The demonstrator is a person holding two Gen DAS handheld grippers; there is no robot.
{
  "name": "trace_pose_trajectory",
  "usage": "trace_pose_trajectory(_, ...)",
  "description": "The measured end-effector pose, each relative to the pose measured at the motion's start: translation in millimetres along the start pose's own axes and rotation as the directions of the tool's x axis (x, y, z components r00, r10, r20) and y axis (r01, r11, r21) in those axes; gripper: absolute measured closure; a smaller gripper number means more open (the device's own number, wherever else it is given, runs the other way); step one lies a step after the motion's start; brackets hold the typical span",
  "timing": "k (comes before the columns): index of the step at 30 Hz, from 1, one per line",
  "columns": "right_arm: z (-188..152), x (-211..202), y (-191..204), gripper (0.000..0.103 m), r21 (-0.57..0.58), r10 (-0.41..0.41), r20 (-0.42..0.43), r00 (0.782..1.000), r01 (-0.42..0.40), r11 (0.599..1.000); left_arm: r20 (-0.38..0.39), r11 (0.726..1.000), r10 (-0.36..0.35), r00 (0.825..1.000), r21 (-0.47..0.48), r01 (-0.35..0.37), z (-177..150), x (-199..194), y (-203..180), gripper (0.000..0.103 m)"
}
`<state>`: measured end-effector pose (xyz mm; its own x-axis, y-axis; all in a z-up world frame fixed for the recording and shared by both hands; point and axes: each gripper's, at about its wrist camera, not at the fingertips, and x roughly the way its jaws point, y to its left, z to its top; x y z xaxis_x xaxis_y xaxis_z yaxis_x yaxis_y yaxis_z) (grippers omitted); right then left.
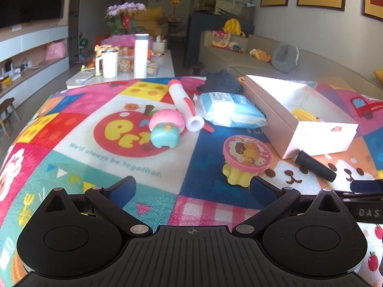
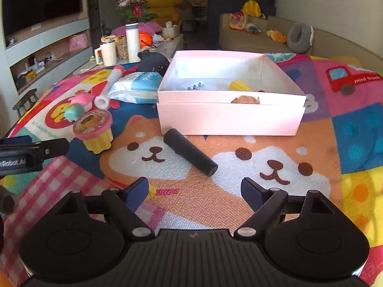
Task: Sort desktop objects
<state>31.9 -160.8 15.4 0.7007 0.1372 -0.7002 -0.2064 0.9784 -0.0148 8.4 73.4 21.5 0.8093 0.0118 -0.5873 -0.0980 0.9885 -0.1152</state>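
Observation:
A pink-white open box [image 2: 229,117] stands on the colourful mat, with a yellow corn toy [image 2: 240,86] and small dark bits inside; it also shows in the left wrist view [image 1: 284,129]. A black cylinder [image 2: 190,155] lies in front of the box, just ahead of my open, empty right gripper [image 2: 194,191]. A pink-lidded yellow cup toy [image 1: 246,160] stands just ahead of my open, empty left gripper [image 1: 191,187]. Further off lie a pink and teal mushroom toy [image 1: 166,129], a white and red tube [image 1: 184,106], a blue tissue pack [image 1: 227,110] and a dark plush [image 1: 222,82].
Beyond the mat's far edge a low white table [image 1: 165,68] holds a mug, a bottle and jars. A beige sofa [image 1: 263,57] with toys stands at the back right. The left gripper's side [image 2: 31,153] shows at the left of the right wrist view.

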Motion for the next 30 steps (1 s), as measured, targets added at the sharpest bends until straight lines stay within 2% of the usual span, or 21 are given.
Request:
trace_pose_trajectory(2,2.5,10.8,-4.2,0.046,0.064,-0.003,-0.045,0.999,0.006,0.998,-0.005,1.0,-0.02,1.0,0.004,0.02,-3.0,-1.4,-2.5,0.0)
trace_pose_trajectory(3,2.0,11.5,-5.2,0.047,0.062,-0.018,-0.027,0.999,0.02,0.998,-0.007,1.0,-0.03,1.0,0.01,0.03,-4.8,-1.6,-3.8,0.0)
trace_pose_trajectory(4,2.9,13.5,-4.1,0.054,0.028,-0.048,-0.024,0.999,0.049,0.998,-0.009,0.999,-0.036,0.999,0.016,0.036,-6.4,-1.3,-5.4,0.0)
trace_pose_trajectory(7,10.5,20.5,-13.3,0.057,-0.013,-0.152,-0.006,0.988,0.152,0.988,-0.018,0.998,-0.053,0.998,0.019,0.053,-10.4,2.9,-8.6,0.0)
trace_pose_trajectory(11,26.0,27.7,-41.3,0.057,0.052,-0.226,0.011,0.974,0.225,0.973,-0.028,0.998,-0.058,0.998,0.003,0.058,-13.4,9.8,-9.9,0.0)
trace_pose_trajectory(12,27.5,21.9,-45.7,0.057,0.08,-0.196,0.029,0.98,0.193,0.978,-0.028,0.998,-0.058,0.998,-0.001,0.058,-14.3,10.5,-10.2,0.0)
trace_pose_trajectory(13,27.4,15.5,-47.1,0.053,0.098,-0.147,0.05,0.988,0.141,0.985,-0.029,0.998,-0.058,0.998,-0.004,0.058,-14.7,11.3,-10.2,0.0)
trace_pose_trajectory(14,26.3,9.5,-44.6,0.036,0.099,-0.094,0.072,0.993,0.086,0.991,-0.028,0.998,-0.06,0.998,-0.008,0.06,-14.8,11.8,-9.9,0.0)
trace_pose_trajectory(16,22.9,4.4,-31.0,0.013,0.051,-0.041,0.109,0.993,0.035,0.998,-0.022,0.998,-0.065,0.998,-0.014,0.065,-15.2,11.7,-9.0,0.0)
trace_pose_trajectory(17,22.2,6.4,-21.7,0.011,0.019,-0.04,0.114,0.993,0.038,0.999,-0.019,0.998,-0.069,0.997,-0.017,0.068,-15.9,10.5,-8.7,0.0)
trace_pose_trajectory(19,24.1,17.2,-10.0,0.011,-0.006,-0.048,0.094,0.994,0.049,0.999,-0.01,0.997,-0.073,0.997,-0.022,0.073,-16.8,9.1,-7.5,0.0)
trace_pose_trajectory(25,40.0,51.2,-6.7,0.012,0.075,-0.032,0.026,0.999,0.03,0.997,-0.006,0.997,-0.071,0.997,-0.042,0.07,-16.7,9.8,-5.0,0.0)
trace_pose_trajectory(27,39.2,56.3,-5.4,0.02,0.057,-0.033,0.016,0.999,0.032,0.998,-0.007,0.997,-0.069,0.998,-0.039,0.069,-16.8,9.9,-5.0,0.0)
trace_pose_trajectory(28,37.5,57.7,-5.7,0.027,0.052,-0.029,0.005,1.0,0.029,0.998,-0.008,0.997,-0.067,0.998,-0.038,0.067,-16.7,10.1,-5.1,0.0)
trace_pose_trajectory(30,31.4,51.1,-8.8,0.028,0.047,-0.03,0.011,0.999,0.03,0.998,-0.01,0.997,-0.067,0.998,-0.035,0.066,-16.6,10.3,-5.0,0.0)
